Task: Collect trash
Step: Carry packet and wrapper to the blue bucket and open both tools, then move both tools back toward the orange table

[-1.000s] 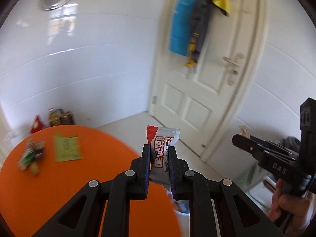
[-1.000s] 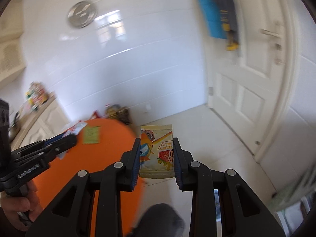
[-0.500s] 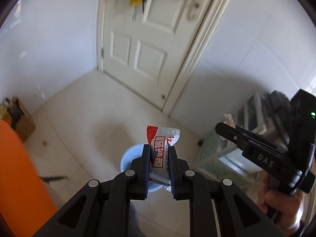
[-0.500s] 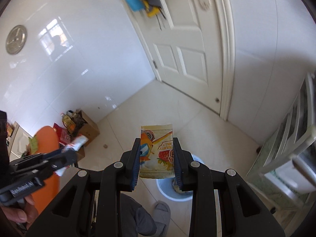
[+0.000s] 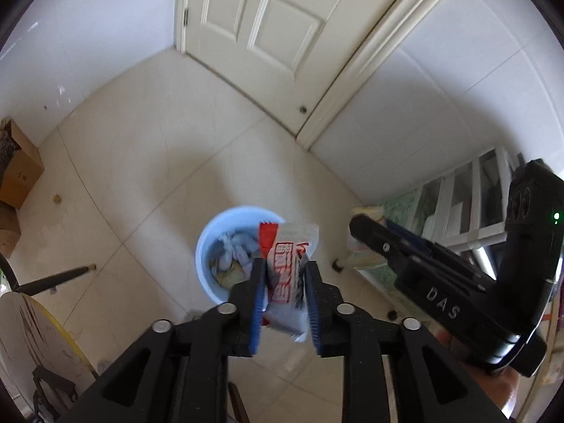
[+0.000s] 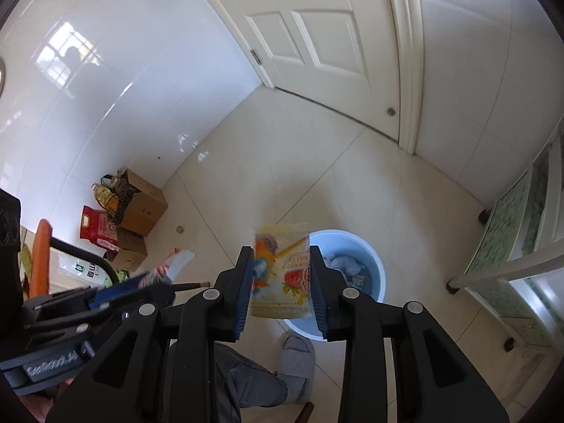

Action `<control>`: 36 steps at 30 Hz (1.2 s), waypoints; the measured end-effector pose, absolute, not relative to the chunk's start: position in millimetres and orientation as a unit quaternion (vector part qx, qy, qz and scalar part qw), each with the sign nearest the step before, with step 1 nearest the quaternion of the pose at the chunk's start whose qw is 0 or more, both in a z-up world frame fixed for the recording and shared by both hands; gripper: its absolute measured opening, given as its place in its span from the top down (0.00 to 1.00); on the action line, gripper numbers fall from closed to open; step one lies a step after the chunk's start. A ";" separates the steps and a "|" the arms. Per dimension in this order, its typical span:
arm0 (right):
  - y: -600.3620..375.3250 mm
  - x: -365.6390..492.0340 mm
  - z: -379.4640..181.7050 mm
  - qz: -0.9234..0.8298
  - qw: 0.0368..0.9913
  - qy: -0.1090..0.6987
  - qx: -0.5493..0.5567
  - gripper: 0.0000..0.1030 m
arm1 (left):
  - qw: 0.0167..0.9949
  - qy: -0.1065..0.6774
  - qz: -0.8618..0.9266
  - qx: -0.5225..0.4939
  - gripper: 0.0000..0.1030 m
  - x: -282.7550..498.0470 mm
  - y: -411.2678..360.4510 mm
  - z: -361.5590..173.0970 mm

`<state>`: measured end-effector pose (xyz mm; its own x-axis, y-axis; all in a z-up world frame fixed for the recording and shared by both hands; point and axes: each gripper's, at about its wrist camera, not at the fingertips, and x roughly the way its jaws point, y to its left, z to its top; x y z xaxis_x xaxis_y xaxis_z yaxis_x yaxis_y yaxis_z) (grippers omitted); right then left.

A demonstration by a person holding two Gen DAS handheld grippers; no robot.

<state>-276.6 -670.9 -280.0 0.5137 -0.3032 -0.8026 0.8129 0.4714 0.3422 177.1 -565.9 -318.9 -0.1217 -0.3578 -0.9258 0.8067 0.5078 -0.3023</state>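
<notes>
- We see our left gripper (image 5: 283,290) above the tiled floor (image 5: 141,148), its 2 blue-padded fingers parted a little, with a red-and-white wrapper (image 5: 287,271) standing between them; the picture is blurred there, so we cannot tell whether the pads press on it.
- That wrapper sits in front of and partly over the light blue bin (image 5: 206,246), which stands on the floor and holds crumpled white paper.
- Our right gripper (image 6: 282,289) has a yellow snack packet (image 6: 280,271) with a strawberry print between its fingers; there too we cannot tell whether the pads touch it.
- In the right wrist view the bin (image 6: 373,264) lies just behind and to the right of the packet, with a grey slipper (image 6: 298,349) near its rim.
- A white door (image 6: 317,35) stands shut beyond the bin.
- Cardboard boxes (image 6: 142,208) and a red bag (image 6: 98,227) sit by the wall, well apart from the bin.
</notes>
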 end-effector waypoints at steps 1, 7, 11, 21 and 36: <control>-674.7 -276.8 -283.9 -0.353 0.784 0.343 0.379 0.69 | 0.635 0.595 -0.453 0.193 0.69 182.3 -570.6 -321.5; -682.5 -281.8 -297.2 -0.359 0.770 0.347 0.396 0.47 | 0.658 0.588 -0.427 0.197 0.28 194.3 -587.9 -311.7; -677.0 -288.3 -292.0 -0.384 0.768 0.332 0.390 0.00 | 0.675 0.576 -0.414 0.204 0.22 181.0 -583.8 -303.8; -640.9 -282.2 -258.3 -0.402 0.775 0.332 0.358 0.00 | 0.729 0.516 -0.403 0.200 0.16 129.6 -522.3 -239.9; -512.5 -210.7 -111.1 -0.341 0.872 0.263 0.232 0.00 | 0.851 0.377 -0.358 0.078 0.09 88.4 -300.9 -102.1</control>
